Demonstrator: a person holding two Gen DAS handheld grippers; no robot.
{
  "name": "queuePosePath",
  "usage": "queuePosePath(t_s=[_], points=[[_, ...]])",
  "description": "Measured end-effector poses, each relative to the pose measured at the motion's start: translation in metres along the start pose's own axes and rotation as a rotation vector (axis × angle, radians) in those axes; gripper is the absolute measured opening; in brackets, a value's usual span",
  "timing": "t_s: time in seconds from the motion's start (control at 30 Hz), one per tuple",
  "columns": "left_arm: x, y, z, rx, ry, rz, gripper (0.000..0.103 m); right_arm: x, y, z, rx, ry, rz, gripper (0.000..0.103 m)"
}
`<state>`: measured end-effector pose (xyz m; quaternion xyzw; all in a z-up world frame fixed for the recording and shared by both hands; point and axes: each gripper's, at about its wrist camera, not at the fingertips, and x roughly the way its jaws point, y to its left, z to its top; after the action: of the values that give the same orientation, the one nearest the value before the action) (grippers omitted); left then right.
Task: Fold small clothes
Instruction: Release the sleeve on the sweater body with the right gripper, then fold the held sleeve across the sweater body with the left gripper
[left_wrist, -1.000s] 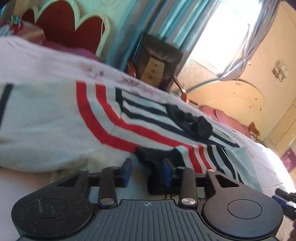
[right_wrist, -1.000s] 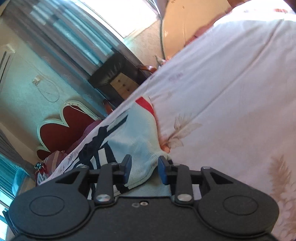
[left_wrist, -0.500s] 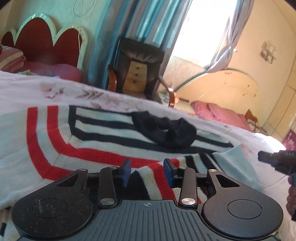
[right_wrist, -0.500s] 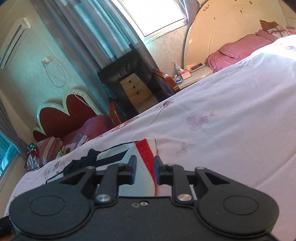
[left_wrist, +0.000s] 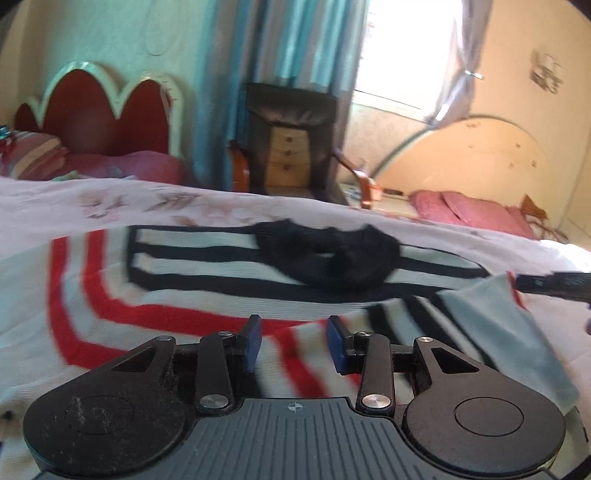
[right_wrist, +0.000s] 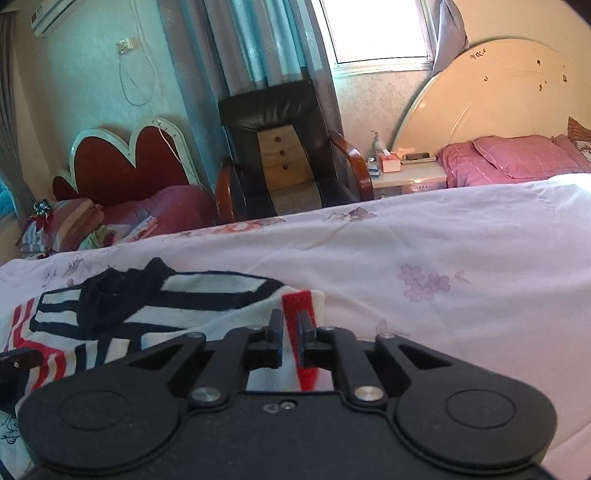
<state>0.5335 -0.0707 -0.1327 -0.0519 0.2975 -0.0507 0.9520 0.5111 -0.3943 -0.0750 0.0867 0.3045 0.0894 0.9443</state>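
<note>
A small white sweater (left_wrist: 192, 291) with red and navy stripes and a black collar (left_wrist: 328, 254) lies on the pink floral bedsheet (right_wrist: 443, 251). My left gripper (left_wrist: 294, 341) is open just above its striped fabric, holding nothing. My right gripper (right_wrist: 290, 332) is shut on the sweater's red-edged cuff (right_wrist: 301, 306) at the garment's right end. The sweater also shows in the right wrist view (right_wrist: 155, 314). The right gripper's tip (left_wrist: 550, 282) shows at the right edge of the left wrist view.
A black armchair (right_wrist: 284, 162) stands beyond the bed's far edge. A red scalloped headboard (right_wrist: 125, 162) is at the left, a cream headboard (right_wrist: 495, 96) with pink pillows (right_wrist: 513, 158) at the right. A nightstand (right_wrist: 402, 173) holds small items.
My right gripper has closed on the sweater's red-edged cuff and both views have levelled out. My left gripper has shifted over the stripes and stays open.
</note>
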Motion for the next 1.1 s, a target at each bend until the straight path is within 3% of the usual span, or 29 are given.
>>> queuePosePath(t_s=[0.03,0.07,0.1,0.17,0.2,0.3,0.4,0.47,0.5,0.57,0.63,0.7,0.77,0.83,0.93,1.0,1.07,1.1], points=[[0.005,-0.012,0.000,0.016,-0.001,-0.029,0.038,0.004,0.001,0.001,-0.003,0.008,-0.002,0.014],[0.009,-0.024,0.000,0.036,-0.001,-0.053,0.046,0.009,0.003,0.002,-0.012,0.020,-0.003,0.014],[0.014,-0.035,-0.001,0.059,0.004,-0.062,0.067,0.014,0.005,0.002,-0.020,0.030,-0.007,0.014],[0.025,-0.050,-0.005,0.111,0.054,-0.061,0.079,0.021,0.007,-0.002,-0.041,0.059,-0.033,0.014],[0.028,-0.054,-0.008,0.143,0.076,-0.047,0.079,0.018,0.008,-0.004,-0.050,0.060,-0.039,0.014],[0.010,-0.052,-0.007,0.141,0.035,-0.051,0.079,-0.011,0.014,-0.013,-0.084,0.054,-0.047,0.016],[0.009,-0.055,-0.010,0.126,0.041,-0.099,0.079,-0.042,0.034,-0.032,-0.166,0.032,0.052,0.012],[0.013,-0.058,-0.015,0.164,0.064,-0.068,0.079,-0.044,0.047,-0.044,-0.211,0.071,0.072,0.008],[0.010,-0.056,-0.017,0.176,0.060,-0.053,0.079,-0.041,0.049,-0.049,-0.227,0.091,0.039,0.006],[-0.005,-0.044,-0.018,0.173,0.046,0.008,0.079,-0.044,0.045,-0.055,-0.219,0.075,-0.005,0.004],[-0.037,-0.020,-0.026,0.143,-0.022,0.039,0.079,-0.051,0.040,-0.053,-0.171,0.080,-0.039,0.005],[-0.066,0.006,-0.037,0.084,-0.041,0.060,0.079,-0.065,0.044,-0.050,-0.145,0.057,-0.034,0.018],[-0.088,0.032,-0.049,0.022,-0.049,0.078,0.079,-0.074,0.054,-0.053,-0.141,0.045,-0.007,0.018],[-0.093,0.059,-0.057,-0.067,-0.023,0.079,0.078,-0.078,0.066,-0.059,-0.128,0.048,-0.001,0.018],[-0.075,0.096,-0.056,-0.225,0.010,-0.015,0.076,-0.080,0.081,-0.067,-0.099,0.059,-0.002,0.018],[-0.060,0.116,-0.049,-0.332,0.004,-0.124,0.052,-0.077,0.090,-0.074,-0.065,0.072,-0.013,0.018],[-0.037,0.130,-0.044,-0.412,0.042,-0.227,0.049,-0.075,0.096,-0.080,-0.024,0.082,-0.036,0.018],[-0.028,0.132,-0.041,-0.409,0.063,-0.248,0.037,-0.074,0.098,-0.082,-0.007,0.079,-0.054,0.018]])
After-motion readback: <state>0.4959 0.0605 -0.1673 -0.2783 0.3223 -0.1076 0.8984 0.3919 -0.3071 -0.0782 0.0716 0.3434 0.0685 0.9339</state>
